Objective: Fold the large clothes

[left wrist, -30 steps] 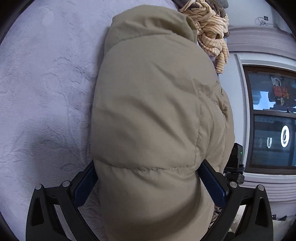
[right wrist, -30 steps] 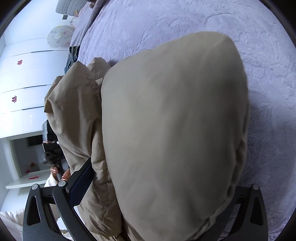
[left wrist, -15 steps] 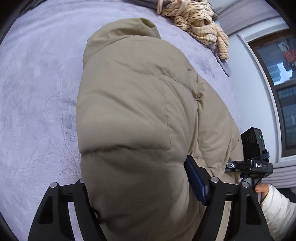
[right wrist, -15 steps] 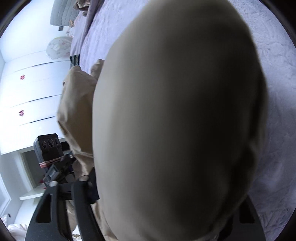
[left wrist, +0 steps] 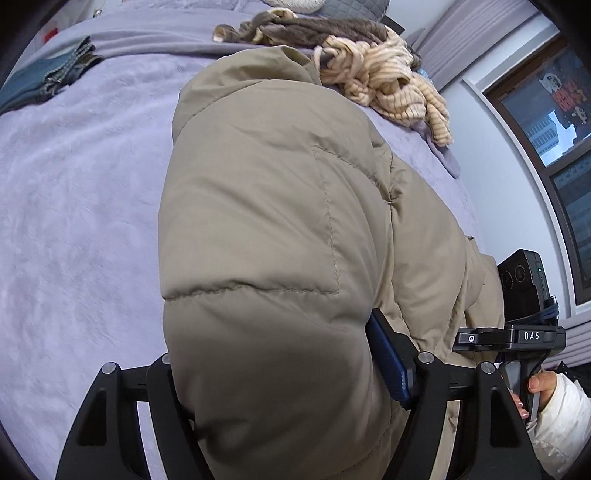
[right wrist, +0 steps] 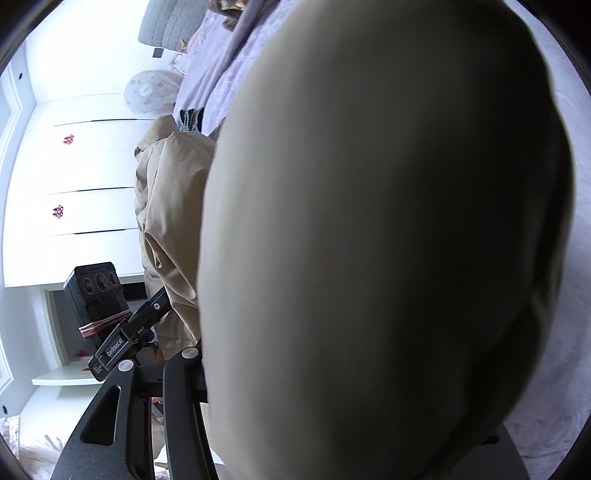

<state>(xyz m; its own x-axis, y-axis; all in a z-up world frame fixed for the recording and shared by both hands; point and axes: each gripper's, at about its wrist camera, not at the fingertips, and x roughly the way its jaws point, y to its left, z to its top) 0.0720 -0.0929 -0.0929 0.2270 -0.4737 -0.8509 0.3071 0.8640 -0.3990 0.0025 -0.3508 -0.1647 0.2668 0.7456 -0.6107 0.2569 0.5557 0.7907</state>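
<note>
A puffy beige down jacket (left wrist: 277, 221) lies on the lilac bedspread (left wrist: 74, 221). Its near end bulges between the fingers of my left gripper (left wrist: 273, 350), whose blue pad (left wrist: 388, 362) presses into the fabric; this gripper is shut on the jacket. In the right wrist view the jacket (right wrist: 369, 240) fills most of the picture, blurred and close. My right gripper (right wrist: 343, 387) has its jaws closing on that bulk, and its left finger (right wrist: 181, 373) lies against the fabric. Each view shows the other gripper's camera block (left wrist: 521, 284) (right wrist: 96, 291) beside the jacket.
A cream striped garment (left wrist: 388, 85) and a brown knit (left wrist: 325, 31) are heaped at the far end of the bed. Folded jeans (left wrist: 37, 85) lie far left. A window (left wrist: 554, 110) and white wardrobe doors (right wrist: 74, 184) flank the bed. A white-sleeved hand (left wrist: 543, 384) holds the right gripper.
Both grippers have narrowed onto the jacket and risen, lifting its near end. The left view has tilted, showing more of the bed. The jacket now fills the right view.
</note>
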